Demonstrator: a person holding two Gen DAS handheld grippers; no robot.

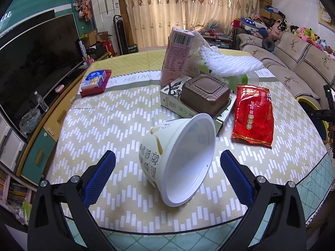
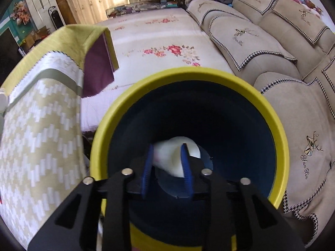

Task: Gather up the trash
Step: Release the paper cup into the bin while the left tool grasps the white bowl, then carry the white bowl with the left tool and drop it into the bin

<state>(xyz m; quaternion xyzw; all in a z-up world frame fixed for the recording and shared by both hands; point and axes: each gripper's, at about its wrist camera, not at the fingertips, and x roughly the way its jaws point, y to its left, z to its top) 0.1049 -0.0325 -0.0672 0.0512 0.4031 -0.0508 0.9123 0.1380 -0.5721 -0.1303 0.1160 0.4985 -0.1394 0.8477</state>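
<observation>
Right, the table (image 1: pixel 129 113) fills the left wrist view, draped in a yellow-and-white zigzag cloth, and the rubbish is spread across it. Over on the right wrist view, the big yellow-rimmed bin (image 2: pixel 209 73) sits on the floor between the table edge and the sofa (image 2: pixel 261 48), its dark blue inside wide open to the camera.

Back on the table: a white foam net (image 1: pixel 228 62) is heaped at the far side, a pink carton (image 1: pixel 178 58) stands upright beside it, a brown plastic tray (image 1: pixel 204 96) lies upside down on a flat printed box (image 1: pixel 173 102), and a red foil packet (image 1: pixel 253 115) lies flat just to the right. A red tin (image 1: pixel 95 82) sits well apart at the far left.

The white paper bowl (image 1: pixel 178 161) lies on its side, mouth facing the camera, right between the left gripper (image 1: pixel 167 167) fingers (image 1: pixel 98 179). Those blue pads are spread wide, not touching it.

The right gripper (image 2: pixel 167 148) hangs inside the bin's mouth, fingers (image 2: pixel 185 163) narrowed and pinching a crumpled white wad (image 2: pixel 178 156).
</observation>
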